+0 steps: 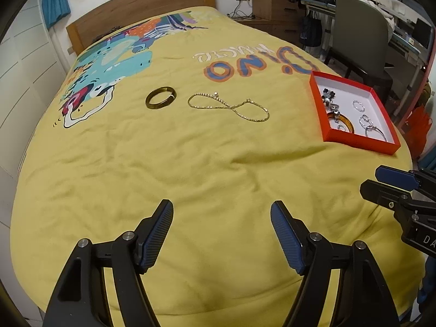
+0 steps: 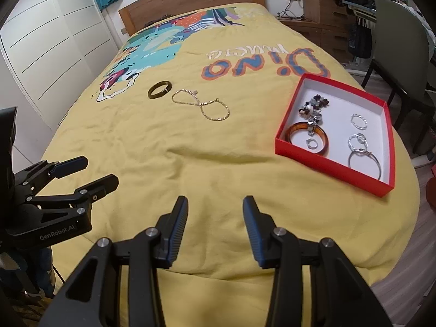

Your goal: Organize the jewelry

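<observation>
Gold chain necklace [image 1: 229, 107] lying looped on the yellow bedspread [image 1: 190, 169], well ahead of the left gripper [image 1: 222, 209]; dark green bangle [image 1: 160, 97] just to its left. Red tray [image 2: 280, 144], ahead and right of the right gripper [image 2: 215, 204], contains an amber bangle [image 2: 293, 130], beaded bracelet [image 2: 316, 103] and silver rings [image 2: 358, 121]. Both grippers hover with jaws apart, holding nothing.

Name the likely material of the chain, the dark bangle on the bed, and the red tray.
Chain: gold-coloured metal, fine glinting links. Dark bangle: possibly polished stone or resin, smooth olive sheen; uncertain. Red tray: seemingly cardboard, thin matte walls, white lining.
</observation>
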The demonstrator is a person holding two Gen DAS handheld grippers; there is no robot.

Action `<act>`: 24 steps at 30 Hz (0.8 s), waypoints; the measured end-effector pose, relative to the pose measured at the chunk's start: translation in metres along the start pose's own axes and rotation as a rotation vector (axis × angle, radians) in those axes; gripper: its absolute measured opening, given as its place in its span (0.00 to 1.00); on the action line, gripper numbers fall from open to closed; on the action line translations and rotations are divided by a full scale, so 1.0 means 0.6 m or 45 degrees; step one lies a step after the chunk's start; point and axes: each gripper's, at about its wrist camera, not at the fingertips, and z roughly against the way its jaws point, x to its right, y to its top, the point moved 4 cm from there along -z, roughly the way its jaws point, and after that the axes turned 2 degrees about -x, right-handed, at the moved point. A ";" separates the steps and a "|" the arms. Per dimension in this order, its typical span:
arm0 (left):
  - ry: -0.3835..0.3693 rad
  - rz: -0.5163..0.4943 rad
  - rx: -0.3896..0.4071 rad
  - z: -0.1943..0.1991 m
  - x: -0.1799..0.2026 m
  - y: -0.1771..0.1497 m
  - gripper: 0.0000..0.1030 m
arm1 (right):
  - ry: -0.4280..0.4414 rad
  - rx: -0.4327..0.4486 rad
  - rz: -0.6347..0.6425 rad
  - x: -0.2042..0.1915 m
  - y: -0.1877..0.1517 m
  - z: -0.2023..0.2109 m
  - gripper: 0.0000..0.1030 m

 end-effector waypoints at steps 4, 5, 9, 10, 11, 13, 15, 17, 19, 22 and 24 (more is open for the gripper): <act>0.012 -0.001 0.022 0.001 -0.006 0.002 0.71 | 0.010 -0.009 -0.016 0.002 0.001 -0.010 0.48; 0.014 -0.003 0.024 0.001 -0.007 0.003 0.71 | 0.014 -0.011 -0.020 0.002 0.001 -0.012 0.48; 0.024 -0.019 0.029 0.000 -0.013 0.004 0.71 | 0.036 -0.013 -0.036 0.001 0.003 -0.023 0.49; 0.026 -0.022 0.029 0.000 -0.014 0.004 0.71 | 0.040 -0.013 -0.037 0.001 0.003 -0.025 0.49; 0.029 -0.025 0.028 -0.001 -0.015 0.004 0.71 | 0.046 -0.014 -0.039 0.001 0.004 -0.028 0.49; 0.032 -0.027 0.025 -0.002 -0.017 0.005 0.71 | 0.060 -0.016 -0.044 0.000 0.004 -0.034 0.49; 0.036 -0.027 0.009 -0.006 -0.019 0.005 0.71 | 0.074 -0.020 -0.048 -0.001 0.002 -0.039 0.49; 0.042 -0.028 -0.011 -0.010 -0.021 0.004 0.71 | 0.085 -0.031 -0.049 -0.003 0.000 -0.047 0.49; 0.051 -0.028 -0.036 -0.014 -0.024 0.001 0.72 | 0.095 -0.039 -0.049 -0.006 -0.003 -0.054 0.49; 0.068 -0.011 -0.045 -0.013 -0.031 -0.003 0.75 | 0.097 -0.044 -0.044 -0.011 -0.005 -0.058 0.49; 0.074 0.006 -0.046 -0.012 -0.035 -0.007 0.76 | 0.070 -0.052 -0.035 -0.013 -0.008 -0.058 0.49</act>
